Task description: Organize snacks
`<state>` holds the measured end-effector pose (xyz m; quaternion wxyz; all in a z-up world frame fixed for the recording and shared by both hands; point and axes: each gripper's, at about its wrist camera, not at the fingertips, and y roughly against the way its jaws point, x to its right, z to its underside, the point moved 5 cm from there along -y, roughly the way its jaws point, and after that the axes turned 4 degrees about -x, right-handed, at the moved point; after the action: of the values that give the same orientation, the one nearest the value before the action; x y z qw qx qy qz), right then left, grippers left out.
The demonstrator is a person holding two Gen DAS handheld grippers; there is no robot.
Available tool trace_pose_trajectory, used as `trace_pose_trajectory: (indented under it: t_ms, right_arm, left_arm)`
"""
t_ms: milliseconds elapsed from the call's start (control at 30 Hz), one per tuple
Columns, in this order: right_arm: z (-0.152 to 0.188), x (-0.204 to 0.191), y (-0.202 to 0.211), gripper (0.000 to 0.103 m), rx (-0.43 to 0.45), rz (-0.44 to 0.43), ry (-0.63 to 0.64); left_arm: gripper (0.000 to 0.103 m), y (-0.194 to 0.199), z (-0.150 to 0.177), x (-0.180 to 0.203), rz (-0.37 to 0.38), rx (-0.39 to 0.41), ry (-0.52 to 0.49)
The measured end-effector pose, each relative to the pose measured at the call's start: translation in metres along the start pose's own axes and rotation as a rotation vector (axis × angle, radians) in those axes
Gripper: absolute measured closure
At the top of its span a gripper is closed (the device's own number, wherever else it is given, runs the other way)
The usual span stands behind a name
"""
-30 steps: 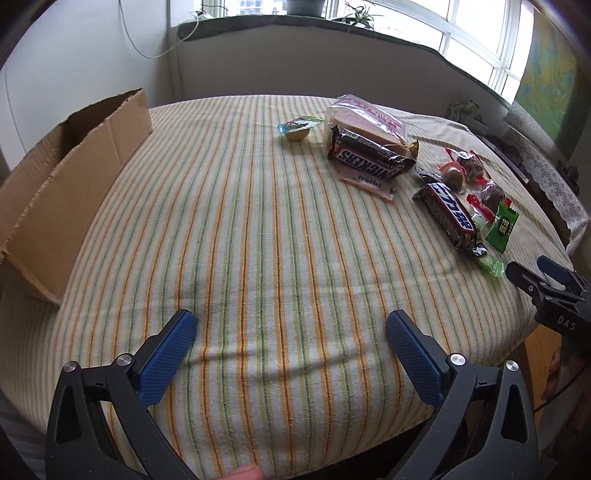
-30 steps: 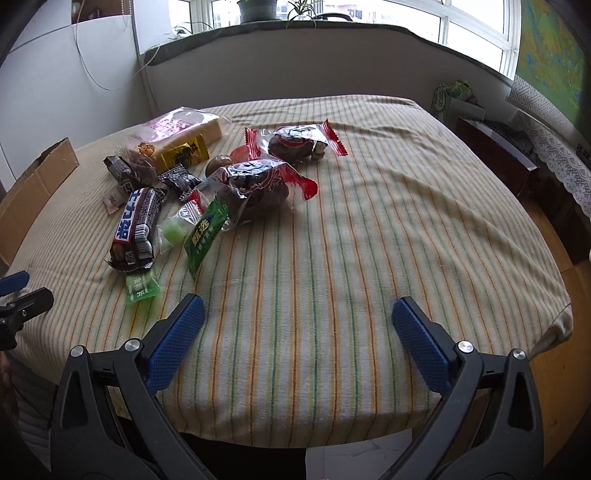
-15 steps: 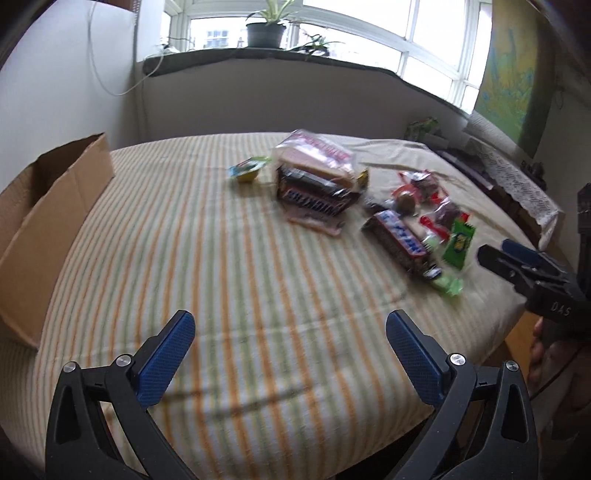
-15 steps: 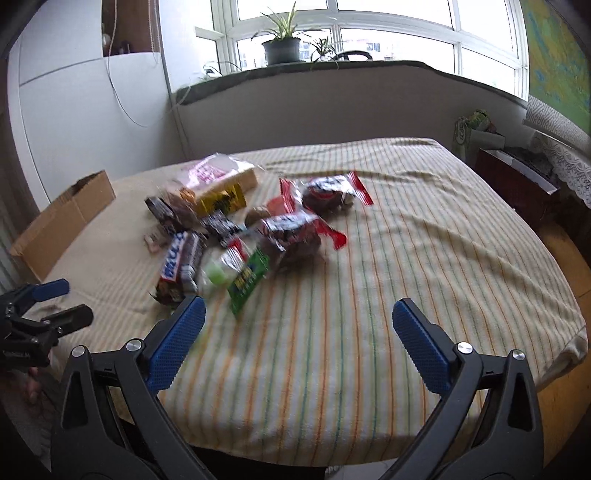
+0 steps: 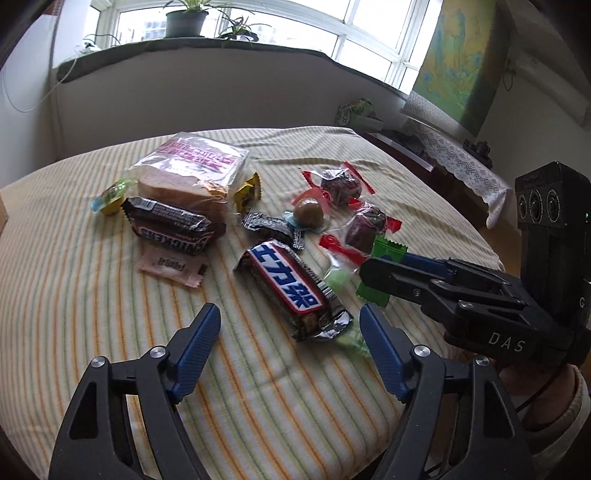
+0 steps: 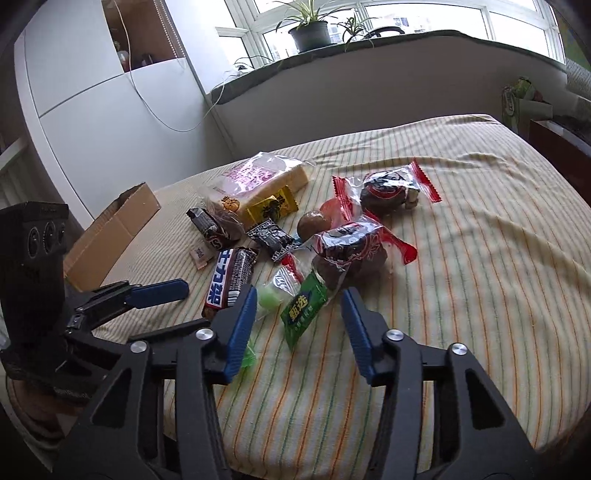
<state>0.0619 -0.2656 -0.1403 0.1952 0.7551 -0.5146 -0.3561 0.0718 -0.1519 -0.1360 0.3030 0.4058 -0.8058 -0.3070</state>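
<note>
Snacks lie in a pile on the striped tablecloth [image 5: 92, 314]. They include a bread bag [image 5: 192, 166], a brown Snickers bar [image 5: 173, 225], a blue-labelled chocolate bar [image 5: 288, 288], a green packet [image 6: 304, 306] and red-wrapped dark cakes [image 6: 351, 247]. My left gripper [image 5: 289, 312] hovers at the near end of the blue-labelled bar; its jaws are closing and its pads stand clear of the bar. My right gripper [image 6: 299, 293] is over the green packet. Its jaws are closing too, with the packet lying between the fingertips, untouched. Each gripper shows in the other's view.
An open cardboard box [image 6: 114, 232] stands at the table's left edge. A low wall with a plant pot [image 6: 308, 35] on its sill runs behind the table. A sideboard with a lace cloth [image 5: 461, 166] stands to the right. The cloth is bare on the right.
Both grippers have swung in over the snack pile, the left one moving right so the box left its view. Both pairs of jaws have narrowed, the right more.
</note>
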Motion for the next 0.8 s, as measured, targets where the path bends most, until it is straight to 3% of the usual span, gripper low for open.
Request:
trace_pose_trajectory:
  t_ms: [33, 67, 100, 167, 233, 433, 800]
  right_arm:
    - [0.000, 0.000, -0.001, 0.073, -0.005, -0.005, 0.004]
    - [0.000, 0.000, -0.002, 0.088, -0.010, -0.008, 0.006]
    - [0.001, 0.000, -0.002, 0.090, -0.010, -0.015, 0.004]
    - [0.003, 0.002, 0.001, 0.095, -0.005, -0.019, -0.001]
    - [0.006, 0.005, 0.005, 0.094, 0.000, -0.020, -0.015]
    - [0.009, 0.015, 0.016, 0.095, 0.026, -0.005, -0.047]
    - [0.009, 0.020, 0.030, 0.095, 0.065, 0.018, -0.061]
  left_arm:
    - [0.026, -0.001, -0.002, 0.001, 0.000, 0.002, -0.003]
    - [0.027, -0.003, -0.005, 0.003, -0.003, 0.003, -0.006]
    - [0.030, -0.004, -0.007, 0.004, -0.004, -0.001, -0.012]
    - [0.059, -0.010, -0.008, 0.006, -0.022, -0.025, -0.028]
    - [0.064, -0.011, -0.008, 0.006, -0.032, -0.028, -0.026]
    - [0.071, -0.003, -0.007, -0.003, -0.026, -0.012, 0.011]
    - [0.072, 0.020, -0.005, -0.018, -0.015, 0.051, 0.076]
